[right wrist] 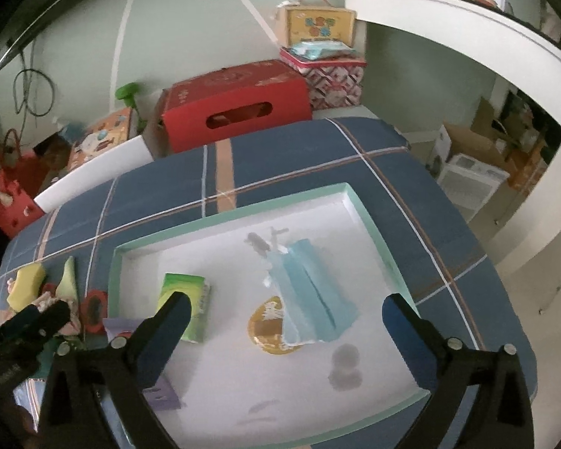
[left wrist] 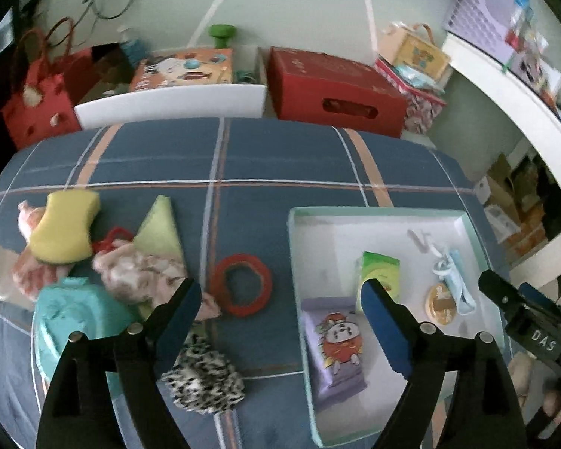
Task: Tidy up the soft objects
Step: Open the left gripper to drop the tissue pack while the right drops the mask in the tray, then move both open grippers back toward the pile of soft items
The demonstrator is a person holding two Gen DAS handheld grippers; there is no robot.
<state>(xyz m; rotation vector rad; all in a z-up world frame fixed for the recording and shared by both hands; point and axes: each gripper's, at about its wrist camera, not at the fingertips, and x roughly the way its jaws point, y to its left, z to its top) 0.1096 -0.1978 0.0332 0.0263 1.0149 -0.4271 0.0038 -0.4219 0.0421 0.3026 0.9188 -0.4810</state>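
right wrist view: right tool (right wrist: 286, 308) tilts down over tray (right wrist: 228, 214), jaws apart, empty.

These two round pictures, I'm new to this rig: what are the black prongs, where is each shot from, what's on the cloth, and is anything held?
Each picture comes from a camera on a hand-held gripper, looking along its two black fingers. The left gripper looks over the loose pile on the blue checked cloth: a yellow sponge, a green wedge, a red ring and a spotted scrunchie. The right gripper looks into the white tray, which holds a green pack, a blue mask and a purple pack. Both grippers are open and empty.
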